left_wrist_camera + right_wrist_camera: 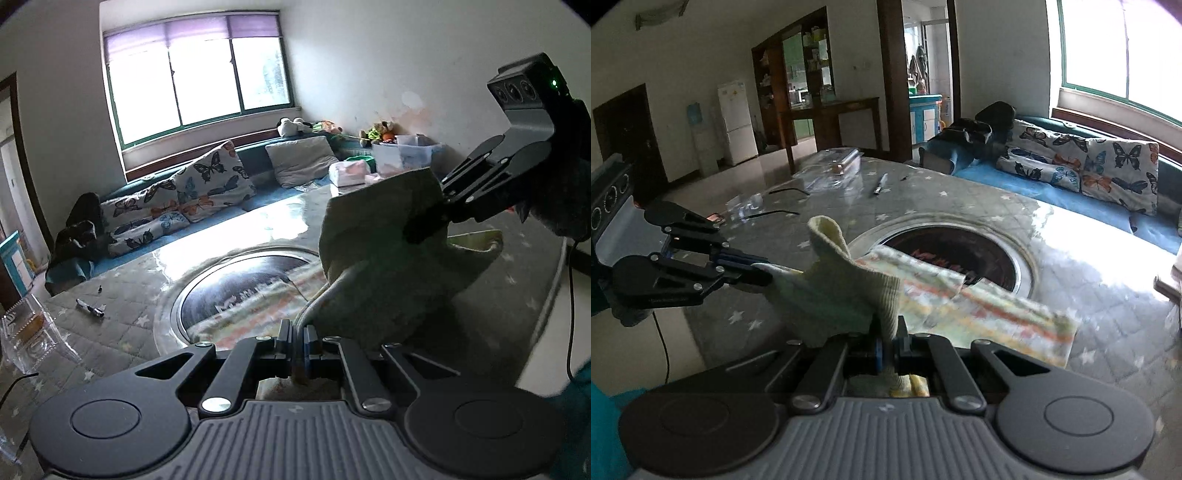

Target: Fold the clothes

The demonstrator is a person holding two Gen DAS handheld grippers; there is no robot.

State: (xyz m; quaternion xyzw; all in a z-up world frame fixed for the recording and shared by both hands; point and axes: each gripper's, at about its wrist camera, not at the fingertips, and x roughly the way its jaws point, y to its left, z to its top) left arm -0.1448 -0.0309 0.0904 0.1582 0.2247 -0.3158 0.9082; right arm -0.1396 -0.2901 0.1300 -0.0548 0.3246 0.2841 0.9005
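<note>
Grey quilted cloth with pale stars covers the bench (pixel 1071 295), which has a round metal-rimmed recess (pixel 960 251) at its centre. Over the recess's 6 o'clock edge hangs the pale knit garment (pixel 831 302), a striped cloth (pixel 997 314) trailing beneath it toward 3 o'clock. The left claw (pixel 757 271) is clamped on one edge and the right claw (pixel 888 343) on another, likely to hold it clear and spread before folding. Open bench lies toward 3 o'clock; a marker (pixel 881 183) and plastic box (pixel 831 166) sit well apart near 11 o'clock.
</note>
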